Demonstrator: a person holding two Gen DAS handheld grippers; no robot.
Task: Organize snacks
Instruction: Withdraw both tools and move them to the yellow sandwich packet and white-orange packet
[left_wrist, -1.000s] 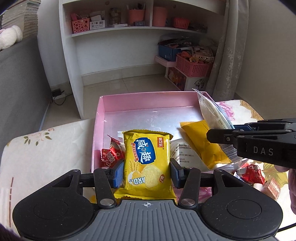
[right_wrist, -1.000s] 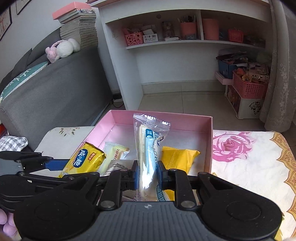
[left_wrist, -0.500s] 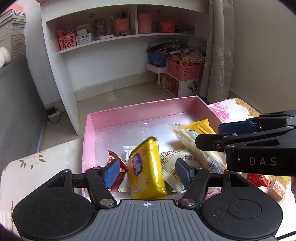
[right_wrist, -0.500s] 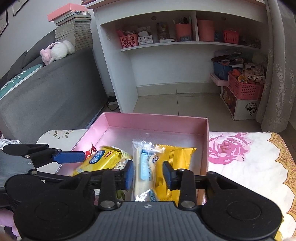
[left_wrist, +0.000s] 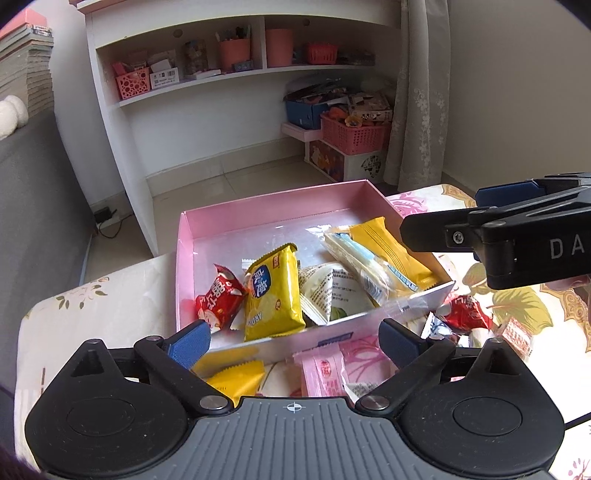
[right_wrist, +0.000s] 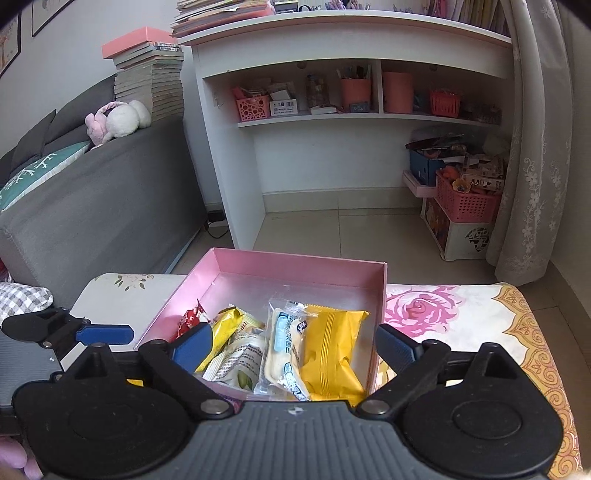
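A pink box (left_wrist: 258, 210) (right_wrist: 295, 266) sits on the flowered table. In it lie a yellow cracker pack (left_wrist: 273, 295), a red snack (left_wrist: 218, 299), a white-green pack (left_wrist: 332, 291), a clear blue-white pack (left_wrist: 365, 266) (right_wrist: 284, 350) and an orange-yellow pack (left_wrist: 391, 254) (right_wrist: 328, 350). My left gripper (left_wrist: 293, 341) is open and empty just before the box's near wall. My right gripper (right_wrist: 293, 343) is open and empty above the box's near end; it also shows in the left wrist view (left_wrist: 498, 236).
Loose snacks lie on the table before the box: a yellow pack (left_wrist: 236, 376), a pink pack (left_wrist: 325, 373), a red snack (left_wrist: 465, 314). Beyond stand a white shelf unit (right_wrist: 332, 110), a grey sofa (right_wrist: 92, 199) and pink baskets (right_wrist: 465, 203) on the floor.
Both grippers opened and let go: the yellow cracker pack and the clear blue-white pack dropped into the box. Both grippers then pulled back and up.
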